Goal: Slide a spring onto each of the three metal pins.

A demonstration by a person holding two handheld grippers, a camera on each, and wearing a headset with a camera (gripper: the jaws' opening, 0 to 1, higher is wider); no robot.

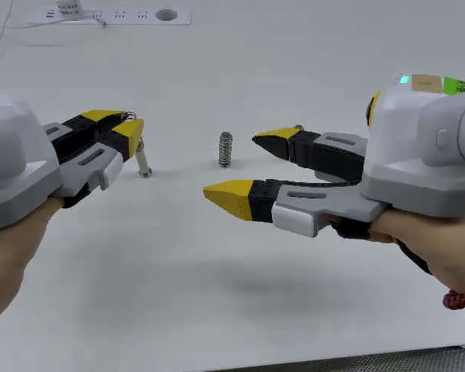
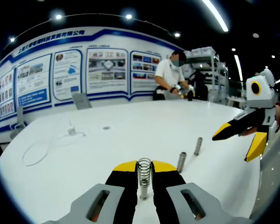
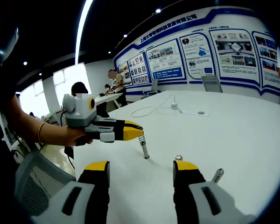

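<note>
My left gripper [image 1: 130, 125] is shut on a small steel spring [image 1: 129, 118], seen between its jaws in the left gripper view [image 2: 144, 170]. The spring hangs just above a bare upright metal pin [image 1: 143, 160] on the white table. A second pin with a spring [image 1: 225, 149] on it stands in the middle. The top of a third pin [image 1: 298, 127] peeks from behind the far jaw of my right gripper [image 1: 230, 165]. That gripper stands open and empty [image 3: 141, 165], facing the left gripper [image 3: 126, 130].
A white power strip [image 1: 108, 14] and a cable lie at the table's far edge. The table's near edge [image 1: 387, 360] runs along the bottom right. People work at another bench [image 2: 170, 77] in the background. A mesh chair [image 3: 32, 182] stands beside the table.
</note>
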